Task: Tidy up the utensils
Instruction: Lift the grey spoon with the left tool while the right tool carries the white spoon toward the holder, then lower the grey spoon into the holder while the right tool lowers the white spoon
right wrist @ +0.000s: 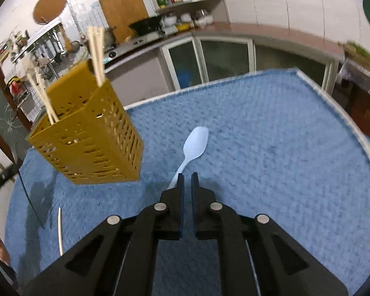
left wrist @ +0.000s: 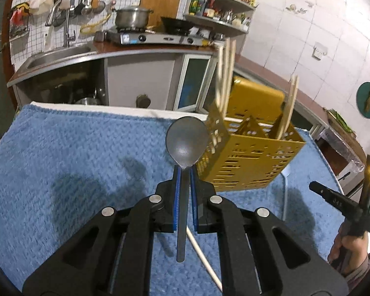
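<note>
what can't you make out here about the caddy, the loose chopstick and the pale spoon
- Yellow caddy compartments: interior hidden by its walls in both views.
- Loose chopstick: ends covered by the left gripper holding the grey spoon.
- Light blue spoon: handle end behind the right gripper.
</note>
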A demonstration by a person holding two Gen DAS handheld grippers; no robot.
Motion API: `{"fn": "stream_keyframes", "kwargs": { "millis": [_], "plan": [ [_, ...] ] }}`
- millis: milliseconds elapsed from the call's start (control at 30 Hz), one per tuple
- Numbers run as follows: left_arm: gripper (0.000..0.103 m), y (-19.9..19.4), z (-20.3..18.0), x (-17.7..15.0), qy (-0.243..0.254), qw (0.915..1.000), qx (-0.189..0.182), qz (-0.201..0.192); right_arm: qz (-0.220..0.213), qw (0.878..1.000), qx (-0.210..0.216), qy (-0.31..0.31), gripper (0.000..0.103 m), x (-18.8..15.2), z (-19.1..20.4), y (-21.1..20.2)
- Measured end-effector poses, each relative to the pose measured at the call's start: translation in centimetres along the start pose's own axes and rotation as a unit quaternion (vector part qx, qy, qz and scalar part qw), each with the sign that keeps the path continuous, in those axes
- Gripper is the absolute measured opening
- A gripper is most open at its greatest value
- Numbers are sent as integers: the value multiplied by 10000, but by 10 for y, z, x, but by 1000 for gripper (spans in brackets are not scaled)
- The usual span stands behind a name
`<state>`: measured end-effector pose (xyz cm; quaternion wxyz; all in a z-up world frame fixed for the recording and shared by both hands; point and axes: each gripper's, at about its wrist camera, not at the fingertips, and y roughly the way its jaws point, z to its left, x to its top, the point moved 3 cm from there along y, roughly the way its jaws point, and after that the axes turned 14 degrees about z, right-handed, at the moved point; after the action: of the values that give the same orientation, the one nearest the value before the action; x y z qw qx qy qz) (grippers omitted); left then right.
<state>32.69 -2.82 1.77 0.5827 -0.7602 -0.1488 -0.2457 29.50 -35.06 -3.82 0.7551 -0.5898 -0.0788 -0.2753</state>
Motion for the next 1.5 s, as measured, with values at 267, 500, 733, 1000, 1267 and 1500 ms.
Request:
{"fn": "stream_keyframes", "kwargs": {
  "millis": [267,500,733,1000,1267,1500],
  "plan": [
    [6,28,10,10,19,9994,70,330,345,9988,-336,9,50,25,17,36],
    [6,41,8,14,94,9991,65,413,876,9942,-607,155,21,39,18,70],
    [6,49,6,20,157,9988,116,453,1186,9887,-914,127,13,51,20,85],
    [6,47,3,24,139,9994,117,307,953,9921,-818,25,7,52,11,67],
    [6,28,-6,29,128,9999,62,-96,-139,9996,-217,81,7,46,2,2],
    [6,-5,-23,40,180,9974,-80,-688,-1131,9933,80,-228,7,37,20,-50]
  ]
}}
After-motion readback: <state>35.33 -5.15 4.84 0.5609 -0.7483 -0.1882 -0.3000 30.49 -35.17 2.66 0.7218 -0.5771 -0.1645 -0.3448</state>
